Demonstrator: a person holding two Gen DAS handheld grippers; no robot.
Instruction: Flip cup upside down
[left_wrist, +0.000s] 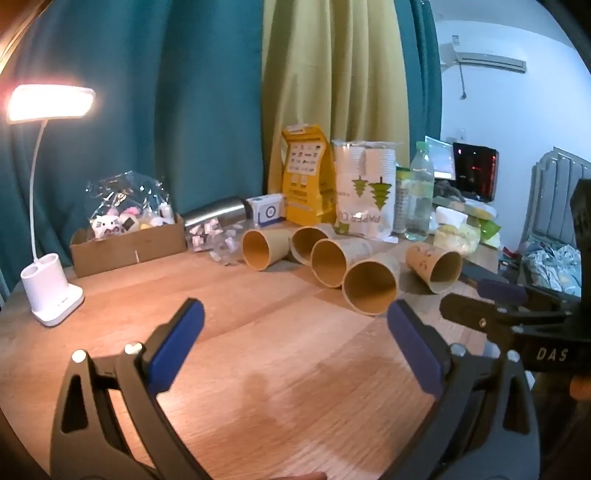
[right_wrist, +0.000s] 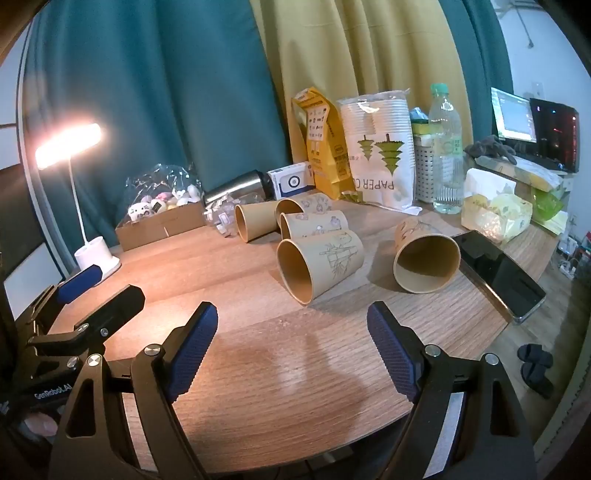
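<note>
Ahead of the left hand-held gripper (left_wrist: 295, 339) and the right hand-held gripper (right_wrist: 291, 343), both spread wide and holding nothing, five paper cups (right_wrist: 317, 258) lie on their sides on the wooden worktop (right_wrist: 258, 369), mouths facing them.

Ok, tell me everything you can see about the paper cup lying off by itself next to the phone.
The lone paper cup is kraft-brown paper with faint line drawings on its wall and a plain brown inside. It looks empty. It lies on its side on the wooden table, open mouth toward the cameras, base pointing back toward the tissue pack. It sits apart from the other four cups, close beside the dark phone. Neither gripper touches it.
</note>
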